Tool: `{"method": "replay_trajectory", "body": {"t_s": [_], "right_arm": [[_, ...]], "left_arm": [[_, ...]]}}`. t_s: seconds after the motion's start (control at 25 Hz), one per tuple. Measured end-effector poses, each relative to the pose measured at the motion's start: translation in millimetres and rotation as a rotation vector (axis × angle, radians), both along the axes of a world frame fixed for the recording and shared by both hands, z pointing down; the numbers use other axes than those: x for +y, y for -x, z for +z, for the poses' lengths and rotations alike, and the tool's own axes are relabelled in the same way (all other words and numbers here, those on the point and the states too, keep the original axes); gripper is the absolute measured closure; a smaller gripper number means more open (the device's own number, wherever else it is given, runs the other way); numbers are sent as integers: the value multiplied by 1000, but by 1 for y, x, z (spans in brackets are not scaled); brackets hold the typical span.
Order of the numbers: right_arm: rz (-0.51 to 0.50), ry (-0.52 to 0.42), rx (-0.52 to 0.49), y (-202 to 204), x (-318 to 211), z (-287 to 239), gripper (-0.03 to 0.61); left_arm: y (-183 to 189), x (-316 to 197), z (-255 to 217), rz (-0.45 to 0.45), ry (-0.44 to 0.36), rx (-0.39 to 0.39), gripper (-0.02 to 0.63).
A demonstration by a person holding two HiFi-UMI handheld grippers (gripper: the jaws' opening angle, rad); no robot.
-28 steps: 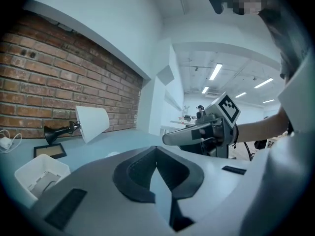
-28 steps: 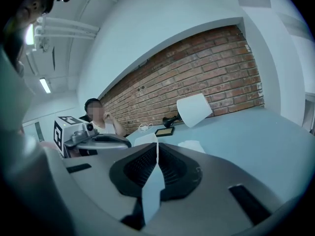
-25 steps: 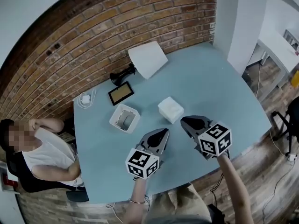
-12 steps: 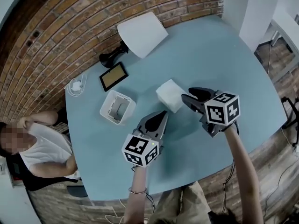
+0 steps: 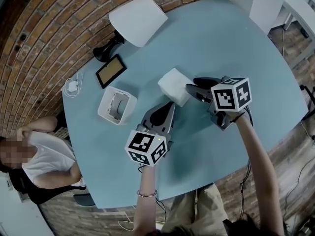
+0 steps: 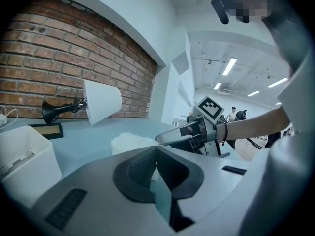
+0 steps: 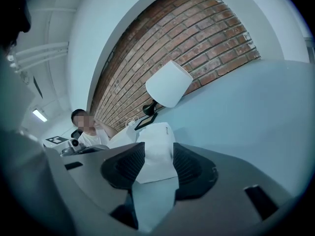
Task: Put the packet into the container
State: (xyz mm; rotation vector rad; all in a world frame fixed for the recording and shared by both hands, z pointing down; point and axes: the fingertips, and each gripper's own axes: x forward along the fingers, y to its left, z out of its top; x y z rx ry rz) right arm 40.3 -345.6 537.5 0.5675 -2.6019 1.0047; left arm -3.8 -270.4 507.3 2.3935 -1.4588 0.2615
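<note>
A: Progress?
B: None yet. Packet (image 5: 174, 86) lies on table (image 5: 236, 43), right of container (image 5: 116, 105). Right gripper (image 5: 193, 88) jaws opening around it, not gripping; left gripper (image 5: 169, 109) closed, holding nothing. Grasp and transfer remain.

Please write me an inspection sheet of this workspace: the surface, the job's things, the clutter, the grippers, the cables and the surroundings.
Surface: light blue table, mostly bare.
Job's things: white packet lies on the table; white container stands apart from it, open on top; the packet is not in it yet.
Clutter: lamp with a white shade; dark-framed tablet lying flat.
Grippers: left gripper shut, nothing between its jaws; right gripper jaws opening, with the packet between them.
Cables: white charger with its coiled cable near the table edge.
Surroundings: brick wall; seated person beside the table; wooden floor.
</note>
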Motion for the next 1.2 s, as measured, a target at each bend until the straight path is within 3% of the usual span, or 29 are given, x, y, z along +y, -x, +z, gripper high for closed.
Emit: {"method": "replay_trajectory", "body": {"t_s": [0.48, 0.64, 1.2], "right_arm": [[-20, 5, 34, 5, 0, 8, 419], [11, 32, 16, 4, -1, 7, 485], [-54, -65, 21, 5, 13, -25, 512]], "left_arm": [[-5, 2, 2, -6, 7, -5, 604], [-4, 5, 1, -12, 7, 0, 604], [11, 17, -19, -60, -20, -2, 604]]}}
